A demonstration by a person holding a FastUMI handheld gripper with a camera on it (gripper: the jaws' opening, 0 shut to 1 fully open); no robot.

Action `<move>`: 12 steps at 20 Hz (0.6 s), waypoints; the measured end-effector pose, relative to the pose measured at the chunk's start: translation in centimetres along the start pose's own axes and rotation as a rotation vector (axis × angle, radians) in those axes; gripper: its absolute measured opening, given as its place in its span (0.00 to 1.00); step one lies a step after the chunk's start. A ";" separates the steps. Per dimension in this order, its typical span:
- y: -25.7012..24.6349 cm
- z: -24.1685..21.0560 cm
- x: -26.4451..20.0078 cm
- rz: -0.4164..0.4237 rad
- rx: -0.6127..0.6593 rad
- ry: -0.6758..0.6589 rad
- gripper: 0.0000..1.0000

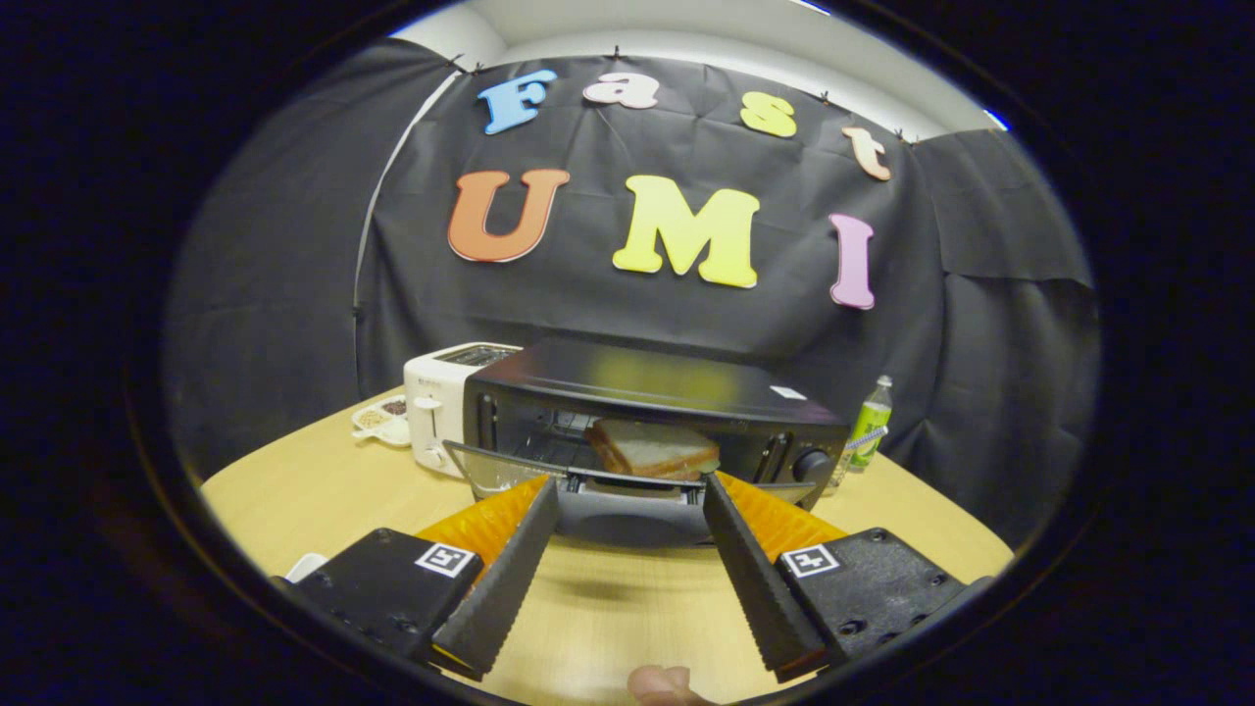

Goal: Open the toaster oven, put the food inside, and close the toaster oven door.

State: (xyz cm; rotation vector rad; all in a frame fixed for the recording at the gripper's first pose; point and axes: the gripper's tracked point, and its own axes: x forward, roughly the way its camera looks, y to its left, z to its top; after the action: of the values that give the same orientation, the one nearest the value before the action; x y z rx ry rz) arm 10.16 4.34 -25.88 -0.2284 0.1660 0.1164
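A black toaster oven [657, 387] stands on the wooden table [294, 480] with its glass door [490, 473] swung down towards me. A toasted sandwich [652, 449] lies on the rack inside, just behind the door's edge. My gripper [629, 485] is open and wide. Its fingertips [542, 502] flank the door's grey handle [627, 515], which sits between them. I cannot tell whether the fingers touch the handle.
A white pop-up toaster [436, 412] stands left of the oven, with a small white dish [382, 420] beside it. A green bottle [868, 424] stands right of the oven. A fingertip of a person [662, 683] shows below the fingers.
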 end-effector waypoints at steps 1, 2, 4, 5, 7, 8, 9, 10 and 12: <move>0.0 1.0 -0.4 0.007 -0.008 -0.021 0.98; 0.1 2.0 -0.9 0.014 -0.019 -0.033 0.99; -0.4 4.3 -2.5 0.023 -0.028 -0.068 1.00; -0.6 5.6 -3.4 0.028 -0.025 -0.087 1.00; -1.8 8.3 -5.6 0.020 -0.011 -0.119 1.00; -2.6 9.5 -6.7 0.015 -0.005 -0.123 1.00; -3.4 10.7 -7.8 0.000 -0.002 -0.127 1.00; -4.4 12.1 -9.0 -0.013 -0.001 -0.133 1.00; -6.1 14.5 -11.6 -0.027 0.017 -0.152 1.00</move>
State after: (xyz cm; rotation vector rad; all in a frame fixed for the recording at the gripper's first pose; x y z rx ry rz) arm 1.82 0.75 -8.59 -0.2042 0.0126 0.1050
